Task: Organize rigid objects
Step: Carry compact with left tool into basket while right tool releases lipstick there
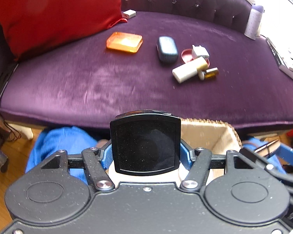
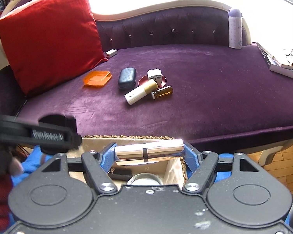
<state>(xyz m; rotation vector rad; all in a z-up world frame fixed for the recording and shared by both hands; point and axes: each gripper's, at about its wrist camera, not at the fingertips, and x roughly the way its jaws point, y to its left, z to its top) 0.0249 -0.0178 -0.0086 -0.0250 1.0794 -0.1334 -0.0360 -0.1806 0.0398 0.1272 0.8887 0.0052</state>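
My left gripper (image 1: pixel 145 152) is shut on a flat black square case (image 1: pixel 145 144), held beside the open woven basket (image 1: pixel 214 134) in front of the sofa. My right gripper (image 2: pixel 149 153) is shut on a pale metallic tube (image 2: pixel 149 149) with a black band, held crosswise over the same basket (image 2: pixel 130 137). The basket holds a round tin (image 2: pixel 144 178) and a small black item (image 2: pixel 120 174). On the purple seat lie an orange box (image 1: pixel 124 42), a dark blue case (image 1: pixel 167 49), a white tube (image 1: pixel 189 69), an amber bottle (image 1: pixel 210 73), a white plug adapter (image 1: pixel 200 51) and a red lid (image 1: pixel 186 55).
A red cushion (image 2: pixel 48 37) leans at the sofa's left end, with a small white charger (image 2: pixel 111 53) beside it. A lilac flask (image 2: pixel 235 28) stands at the back right, and books (image 2: pixel 281 64) lie on the right edge. Blue cloth (image 1: pixel 58 148) lies below the sofa front.
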